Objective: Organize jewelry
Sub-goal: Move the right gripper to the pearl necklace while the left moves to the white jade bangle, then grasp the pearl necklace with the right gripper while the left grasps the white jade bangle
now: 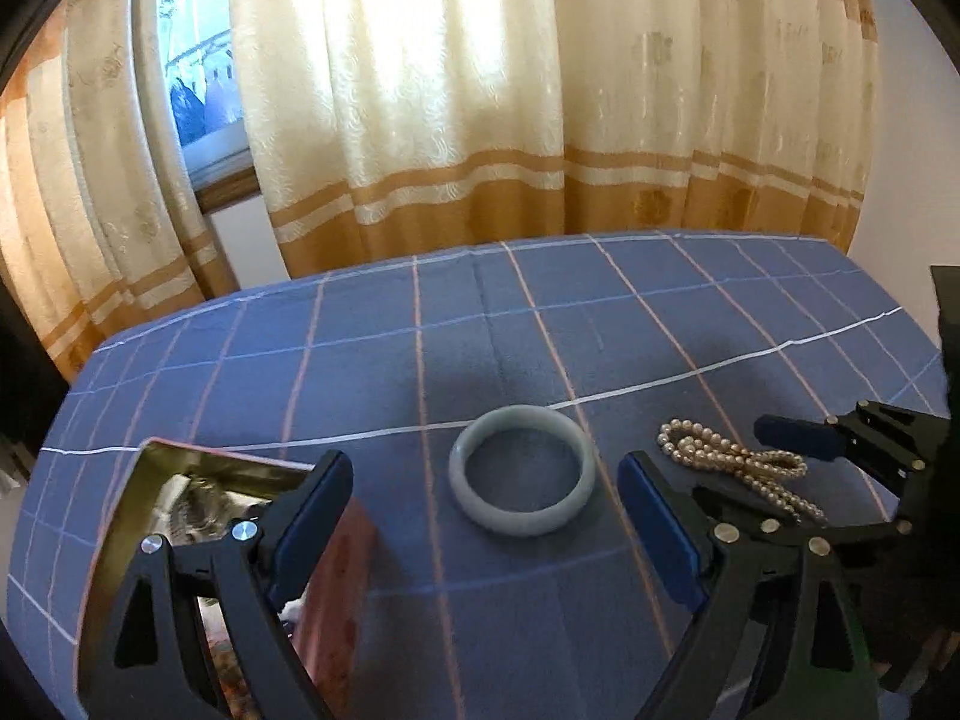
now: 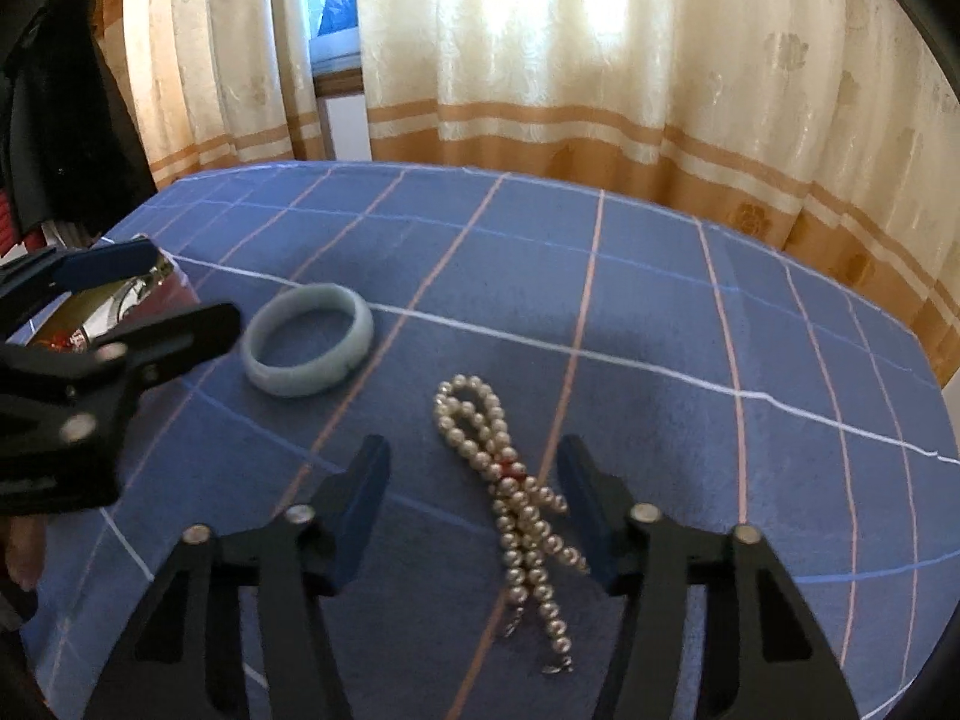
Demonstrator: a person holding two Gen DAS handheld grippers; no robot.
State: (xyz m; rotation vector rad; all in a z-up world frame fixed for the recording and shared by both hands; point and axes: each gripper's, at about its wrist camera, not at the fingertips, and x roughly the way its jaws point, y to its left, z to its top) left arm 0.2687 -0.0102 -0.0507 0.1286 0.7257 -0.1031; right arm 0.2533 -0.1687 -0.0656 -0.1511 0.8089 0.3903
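A pale green bangle (image 1: 465, 450) lies flat on the blue checked cloth, in front of my left gripper (image 1: 483, 462), whose open jaws stand wider than the bangle without touching it. The left finger (image 1: 312, 504) hangs over an open gold-lined tin (image 1: 156, 468) with red sides. A doubled pearl necklace (image 2: 522, 516) lies to the right of the bangle (image 2: 354, 324). My right gripper (image 2: 474, 450) straddles the pearls, open, its pads clear of the beads on both sides. In the right wrist view the left gripper (image 2: 195, 287) shows at the left, by the tin (image 2: 174, 288).
The cloth-covered table (image 1: 540, 324) ends in a rounded far edge in front of cream and orange curtains (image 1: 480, 120). A dark object (image 1: 948, 312) stands at the right edge. Dark clothing (image 2: 60, 120) hangs on the left. A hand (image 2: 24, 552) shows behind the left gripper.
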